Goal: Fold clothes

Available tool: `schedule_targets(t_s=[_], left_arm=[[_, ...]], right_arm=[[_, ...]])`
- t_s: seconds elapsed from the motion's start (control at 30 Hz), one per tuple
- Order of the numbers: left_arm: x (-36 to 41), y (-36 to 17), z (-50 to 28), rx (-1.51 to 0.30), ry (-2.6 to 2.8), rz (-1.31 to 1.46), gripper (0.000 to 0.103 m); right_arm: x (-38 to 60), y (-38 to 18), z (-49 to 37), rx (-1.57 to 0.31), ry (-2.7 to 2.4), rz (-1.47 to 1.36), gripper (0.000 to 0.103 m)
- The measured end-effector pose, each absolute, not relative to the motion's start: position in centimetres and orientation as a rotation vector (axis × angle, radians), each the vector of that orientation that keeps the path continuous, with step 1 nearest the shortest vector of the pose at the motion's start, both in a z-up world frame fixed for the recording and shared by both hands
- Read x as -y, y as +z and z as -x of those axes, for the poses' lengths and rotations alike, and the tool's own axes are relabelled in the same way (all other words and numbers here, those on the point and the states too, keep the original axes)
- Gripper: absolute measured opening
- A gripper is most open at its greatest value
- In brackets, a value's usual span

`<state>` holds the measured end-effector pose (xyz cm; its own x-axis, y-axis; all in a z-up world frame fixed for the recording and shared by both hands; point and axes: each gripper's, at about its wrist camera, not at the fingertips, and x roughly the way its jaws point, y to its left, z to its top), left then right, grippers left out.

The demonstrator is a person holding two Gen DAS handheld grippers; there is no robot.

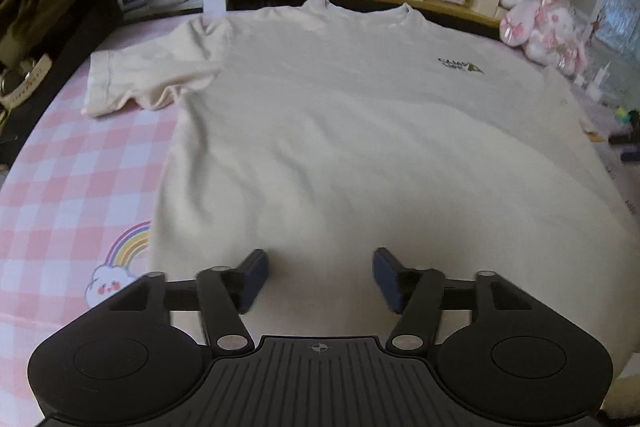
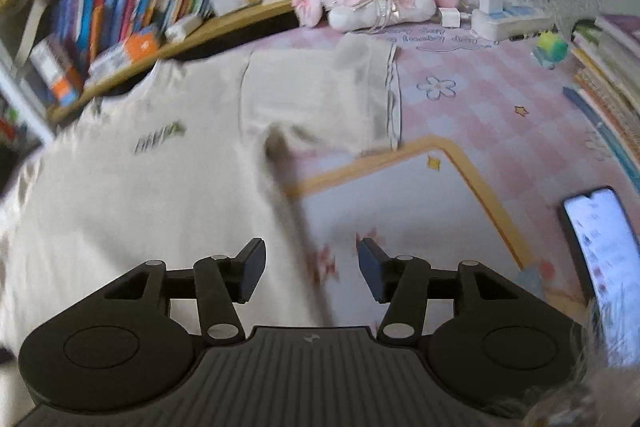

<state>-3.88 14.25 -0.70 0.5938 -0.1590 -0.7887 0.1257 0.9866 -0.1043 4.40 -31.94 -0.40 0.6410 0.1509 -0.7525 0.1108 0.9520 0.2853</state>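
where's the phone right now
In the right wrist view, the phone lies screen lit at the far right edge on the pink checked cover, right of the cream T-shirt.

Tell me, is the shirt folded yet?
Not yet. Done: the cream T-shirt lies spread flat on the pink checked cover, both sleeves out. In hand: nothing, the left gripper and right gripper are open and empty. Left: every fold, sleeves first probably.
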Motion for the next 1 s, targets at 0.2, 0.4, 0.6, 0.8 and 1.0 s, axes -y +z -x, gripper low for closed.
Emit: schedule_targets(t_s=[0.2, 0.4, 0.6, 0.8, 1.0], left_arm=[[-12.3, -0.9, 3.5, -0.938, -0.11, -0.01, 0.074], [-11.3, -0.8, 3.2, -0.961, -0.063, -0.031, 0.075], [-10.9, -0.8, 3.0, -0.971, -0.035, -0.025, 0.077], [-10.7, -0.8, 2.8, -0.975, -0.017, -0.018, 0.079], [-10.4, -0.8, 2.7, -0.976, -0.006, -0.014, 0.081]], right_arm=[[32.8, -1.3, -10.1, -0.906, 0.106, -0.471, 0.049], [32.9, -3.2, -14.1, -0.956, 0.14, -0.604, 0.049], [34.2, -4.4, -15.6, -0.948, 0.11, -0.738, 0.023], [35.0, -5.3, -16.5, -0.938, 0.097, -0.743, 0.005], [34.7, -5.0, -17.6, -0.923, 0.104, -0.669, 0.004]])
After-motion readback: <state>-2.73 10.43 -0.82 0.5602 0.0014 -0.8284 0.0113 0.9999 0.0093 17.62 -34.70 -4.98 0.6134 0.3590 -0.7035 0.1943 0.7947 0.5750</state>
